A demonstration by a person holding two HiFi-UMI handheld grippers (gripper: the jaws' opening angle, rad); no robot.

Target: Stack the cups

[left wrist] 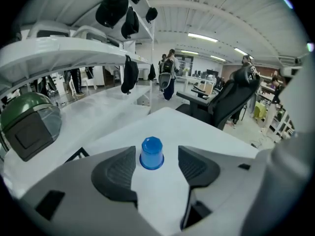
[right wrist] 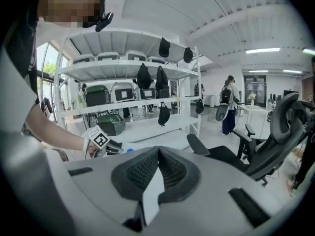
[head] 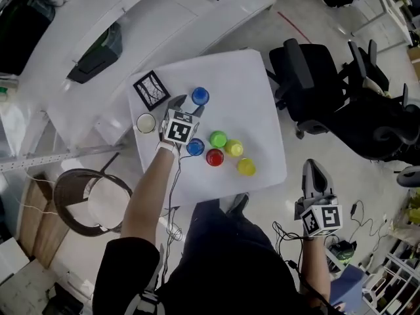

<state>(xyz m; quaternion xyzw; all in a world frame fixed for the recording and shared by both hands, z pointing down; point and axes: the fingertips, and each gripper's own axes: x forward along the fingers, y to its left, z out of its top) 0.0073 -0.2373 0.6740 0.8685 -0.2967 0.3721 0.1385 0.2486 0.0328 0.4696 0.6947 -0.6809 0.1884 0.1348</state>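
Where it stands on the white worktop (head: 243,90), a blue cup (left wrist: 151,153) is framed between the wide-spread jaws of the left gripper (head: 189,105), touched by neither. Nearer the person than that cup, a second blue cup (head: 195,147), a green cup (head: 218,138), a red cup (head: 214,157) and two yellow cups (head: 233,147) (head: 246,167) are clustered. Well apart from it, the right gripper (head: 315,169) is held with jaws pressed together on nothing, its cube (head: 323,219) patterned in black-and-white squares.
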